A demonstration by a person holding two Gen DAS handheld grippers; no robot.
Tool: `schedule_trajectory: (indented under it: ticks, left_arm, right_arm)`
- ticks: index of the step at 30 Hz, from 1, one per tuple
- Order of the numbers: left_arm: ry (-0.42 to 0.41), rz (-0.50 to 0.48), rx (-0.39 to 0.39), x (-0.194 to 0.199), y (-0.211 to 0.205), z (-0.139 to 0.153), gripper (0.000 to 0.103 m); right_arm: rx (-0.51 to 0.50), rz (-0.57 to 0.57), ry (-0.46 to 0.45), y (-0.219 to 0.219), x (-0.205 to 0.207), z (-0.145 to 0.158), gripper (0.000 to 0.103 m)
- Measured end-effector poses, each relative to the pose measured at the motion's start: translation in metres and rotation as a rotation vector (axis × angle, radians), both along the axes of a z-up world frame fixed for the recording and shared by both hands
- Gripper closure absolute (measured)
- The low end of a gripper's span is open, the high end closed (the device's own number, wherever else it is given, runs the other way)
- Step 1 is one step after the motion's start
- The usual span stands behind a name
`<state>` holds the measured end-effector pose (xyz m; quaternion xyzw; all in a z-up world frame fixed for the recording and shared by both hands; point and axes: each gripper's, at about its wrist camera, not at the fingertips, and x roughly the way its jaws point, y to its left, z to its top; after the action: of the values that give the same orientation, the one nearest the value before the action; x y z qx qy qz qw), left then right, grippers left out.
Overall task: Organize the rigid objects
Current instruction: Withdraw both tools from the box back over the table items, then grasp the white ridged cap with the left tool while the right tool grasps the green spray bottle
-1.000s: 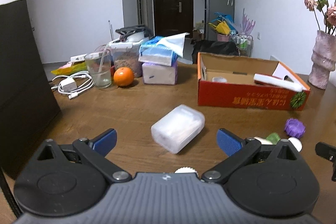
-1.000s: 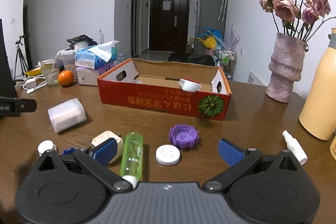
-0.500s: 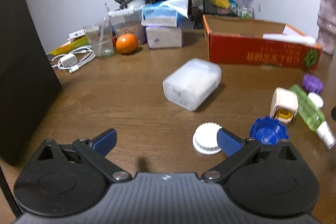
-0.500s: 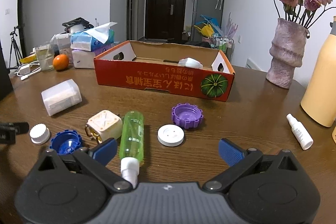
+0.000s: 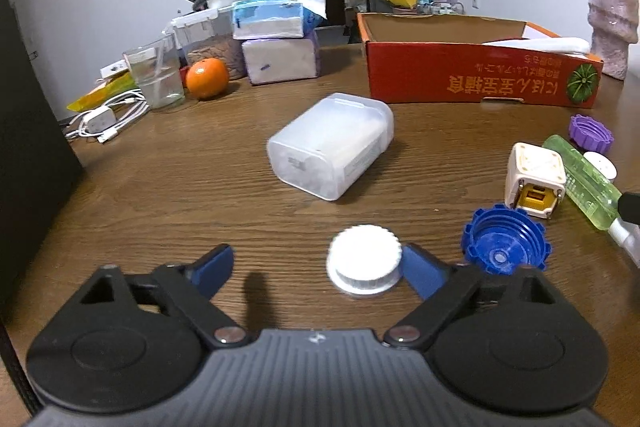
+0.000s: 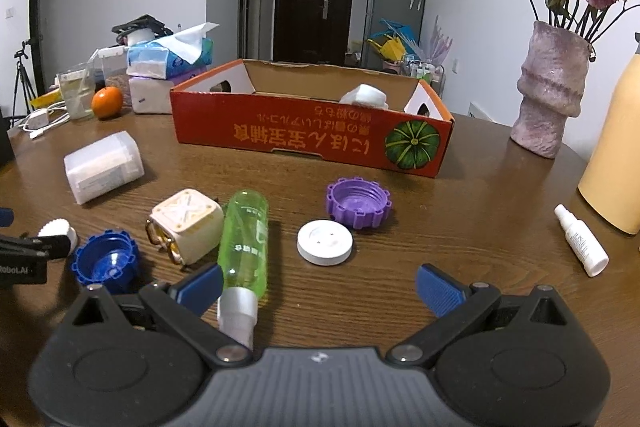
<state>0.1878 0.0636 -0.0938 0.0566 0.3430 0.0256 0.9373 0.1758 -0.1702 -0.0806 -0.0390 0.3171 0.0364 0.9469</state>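
Observation:
My left gripper (image 5: 316,267) is open low over the wooden table, with a white ridged cap (image 5: 364,259) between its fingers, close against the right one. A blue cap (image 5: 505,245), a cream cube (image 5: 535,174) and a clear plastic box (image 5: 332,149) lie beyond. My right gripper (image 6: 318,285) is open and empty; a green spray bottle (image 6: 245,239) lies just inside its left finger. A white disc (image 6: 325,242) and purple cap (image 6: 359,203) lie ahead. The red cardboard box (image 6: 308,135) stands behind, with a white item inside.
A small white spray bottle (image 6: 582,239), a yellow bottle (image 6: 614,163) and a vase of flowers (image 6: 552,95) stand at the right. Tissue packs (image 5: 276,39), an orange (image 5: 207,78), a glass (image 5: 158,77) and a charger cable (image 5: 106,115) are at the back left. A black panel (image 5: 28,147) stands at left.
My left gripper has tipped down and come in around the white ridged cap. My right gripper has pulled back and up a little; the bottle and caps lie where they were.

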Motion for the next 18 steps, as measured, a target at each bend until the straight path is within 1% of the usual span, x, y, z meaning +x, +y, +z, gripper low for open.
schedule_trajectory:
  ticks: [1, 2, 3, 4, 5, 10, 14, 18]
  left_arm:
    - [-0.003, -0.009, -0.015, 0.0, 0.001, 0.0, 0.025]
    - [0.002, -0.018, -0.027, 0.0, 0.001, -0.001, 0.037]
    - [0.0, -0.028, -0.048, 0.0, 0.002, -0.001, 0.041]
    - [0.002, -0.041, -0.071, 0.0, 0.003, -0.001, 0.053]
    - [0.002, -0.05, -0.084, 0.0, 0.004, 0.0, 0.061]
    - [-0.01, -0.038, -0.09, -0.001, 0.005, 0.002, 0.062]
    - [-0.04, -0.023, -0.104, -0.004, 0.009, 0.008, 0.062]
    - [-0.076, -0.004, -0.121, -0.008, 0.012, 0.016, 0.062]
  right_arm:
    - [0.006, 0.0, 0.003, 0.0, 0.0, -0.001, 0.0]
    - [0.011, 0.001, 0.006, -0.001, 0.001, -0.002, 0.0]
    - [0.013, 0.002, 0.007, -0.001, 0.001, -0.002, 0.0]
    - [0.015, 0.002, 0.009, -0.001, 0.001, -0.003, 0.0]
    - [0.017, 0.002, 0.01, -0.001, 0.001, -0.003, 0.0]
    - [0.037, 0.01, 0.015, -0.001, 0.002, -0.006, 0.0]
    - [0.04, 0.014, 0.014, -0.001, 0.003, -0.007, 0.0]
    - [0.063, 0.033, 0.001, 0.001, 0.003, -0.006, 0.002]
